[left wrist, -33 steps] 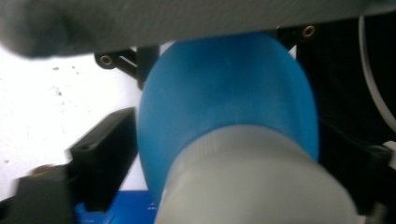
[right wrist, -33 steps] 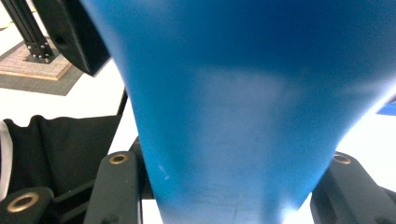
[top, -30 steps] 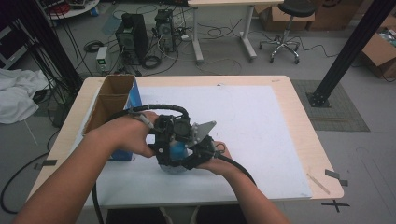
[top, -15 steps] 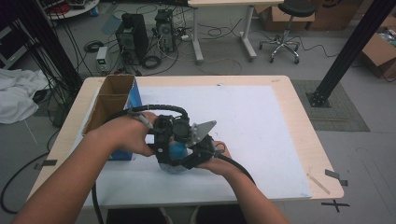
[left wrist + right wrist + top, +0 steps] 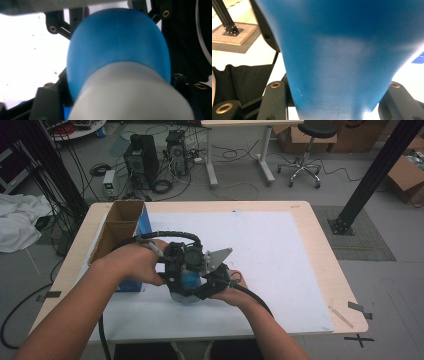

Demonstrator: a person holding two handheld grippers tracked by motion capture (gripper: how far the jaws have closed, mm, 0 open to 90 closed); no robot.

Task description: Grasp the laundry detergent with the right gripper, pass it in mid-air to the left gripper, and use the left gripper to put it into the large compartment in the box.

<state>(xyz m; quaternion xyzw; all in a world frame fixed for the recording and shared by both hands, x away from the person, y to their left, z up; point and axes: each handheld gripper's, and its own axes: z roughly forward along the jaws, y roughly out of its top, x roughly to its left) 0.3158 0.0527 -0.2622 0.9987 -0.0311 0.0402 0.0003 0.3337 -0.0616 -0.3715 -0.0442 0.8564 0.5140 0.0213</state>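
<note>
we have both the left gripper (image 5: pixel 182 270) and right gripper (image 5: pixel 212 282) clenched on the blue-and-white bottle (image 5: pixel 187 282), the left jaws having just been closing; probably light, smooth plastic, so we grip its narrower waist.

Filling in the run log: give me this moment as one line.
left hand-held gripper: closing on blue-and-white bottle | right hand-held gripper: shut on bottle | table: cardboard box

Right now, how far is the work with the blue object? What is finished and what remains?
Done: the right claw is shut on the blue object over the white sheet. In hand: the left claw has just been closing on the same object, near its pale part. Left: the blue and pale parts are joined, so any separating, or a move to the cardboard box, is not yet done.
</note>
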